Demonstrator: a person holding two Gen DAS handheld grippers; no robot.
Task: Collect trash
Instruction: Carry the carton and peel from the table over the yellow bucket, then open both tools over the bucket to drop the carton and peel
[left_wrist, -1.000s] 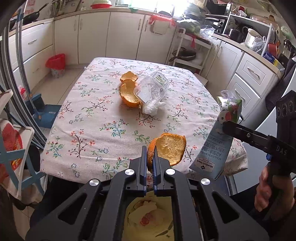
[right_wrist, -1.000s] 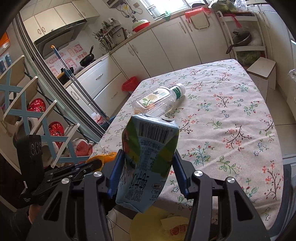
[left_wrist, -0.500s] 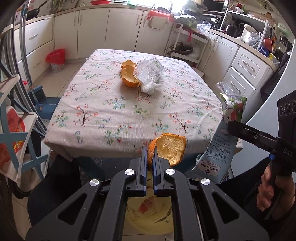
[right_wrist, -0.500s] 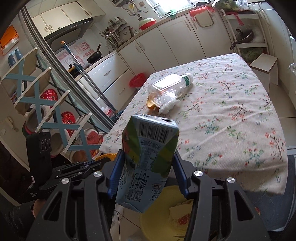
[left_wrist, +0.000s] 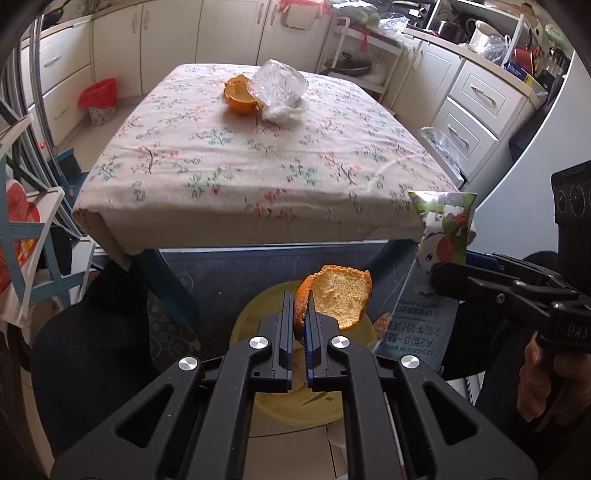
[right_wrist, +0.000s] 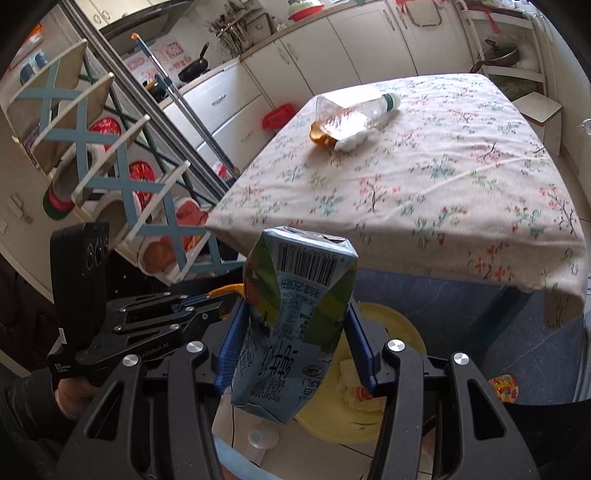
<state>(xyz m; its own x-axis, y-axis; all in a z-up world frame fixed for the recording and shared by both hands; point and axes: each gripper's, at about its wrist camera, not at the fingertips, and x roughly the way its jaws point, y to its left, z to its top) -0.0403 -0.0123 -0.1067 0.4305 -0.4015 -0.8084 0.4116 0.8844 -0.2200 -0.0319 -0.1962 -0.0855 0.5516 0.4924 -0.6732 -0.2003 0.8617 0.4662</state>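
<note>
Both grippers now over yellow bin (left_wrist: 258, 306): left gripper (left_wrist: 299, 308) pinches orange peel (left_wrist: 341, 295), right gripper (right_wrist: 291, 332) clamps carton (right_wrist: 295, 317).

On the table (left_wrist: 229, 177) a bottle (left_wrist: 277, 86) lies against peel (left_wrist: 238, 96) (bin (right_wrist: 399, 332) sits below the near edge).

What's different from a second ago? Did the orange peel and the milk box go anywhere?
Both grippers pulled back off the table and sank, so the orange peel and milk carton now hang above the yellow bin on the floor. Nothing was grabbed or dropped. The left gripper stays shut on the peel, the right gripper on the carton. The bottle stayed put.
</note>
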